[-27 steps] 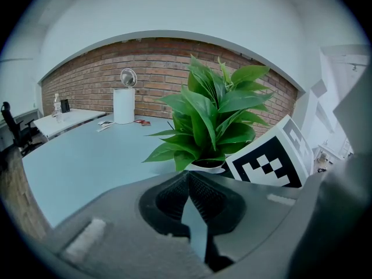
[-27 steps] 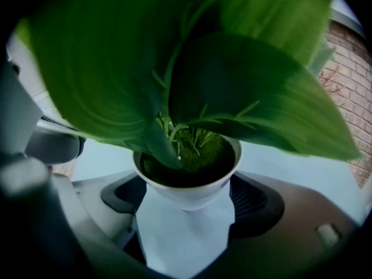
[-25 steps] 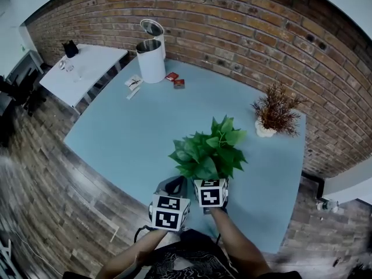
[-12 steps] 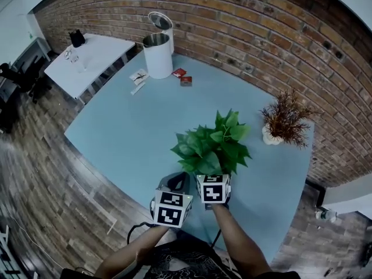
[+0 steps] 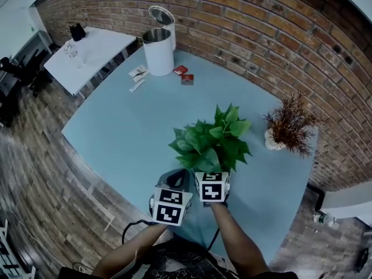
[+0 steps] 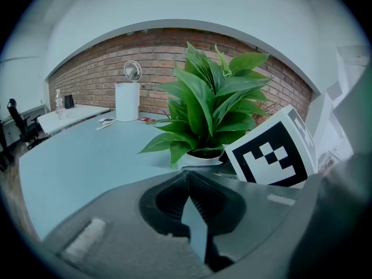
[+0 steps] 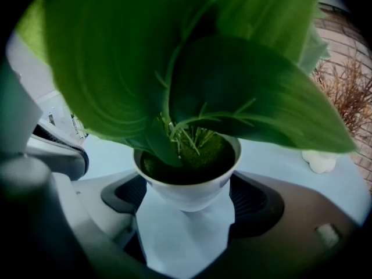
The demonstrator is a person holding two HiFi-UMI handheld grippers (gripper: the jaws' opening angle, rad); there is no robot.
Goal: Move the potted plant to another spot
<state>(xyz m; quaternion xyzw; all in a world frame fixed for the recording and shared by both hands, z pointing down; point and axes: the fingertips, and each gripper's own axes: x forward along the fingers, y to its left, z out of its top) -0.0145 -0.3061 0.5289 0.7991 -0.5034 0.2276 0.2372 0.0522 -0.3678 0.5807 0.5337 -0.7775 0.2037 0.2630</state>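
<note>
A leafy green potted plant (image 5: 210,144) in a white pot (image 7: 189,192) is over the near middle of the blue table (image 5: 128,127). My right gripper (image 5: 212,176) is shut on the pot, one jaw pressing each side, and leaves fill the top of the right gripper view. Whether the pot rests on the table cannot be told. My left gripper (image 5: 176,182) is just left of it, shut with nothing in it; its jaws meet in the left gripper view (image 6: 187,179), where the plant (image 6: 212,103) stands just ahead to the right.
A dried brown plant (image 5: 289,127) in a small white pot stands at the table's right, near the brick wall. A white bin (image 5: 158,48) with a raised lid, red packets (image 5: 183,74) and papers (image 5: 138,73) sit at the far end. A white side table (image 5: 87,54) is beyond on the left.
The head view has shifted a little. The plant stays held in my right gripper, now slightly farther from the dried plant. The left gripper stays shut beside it.
</note>
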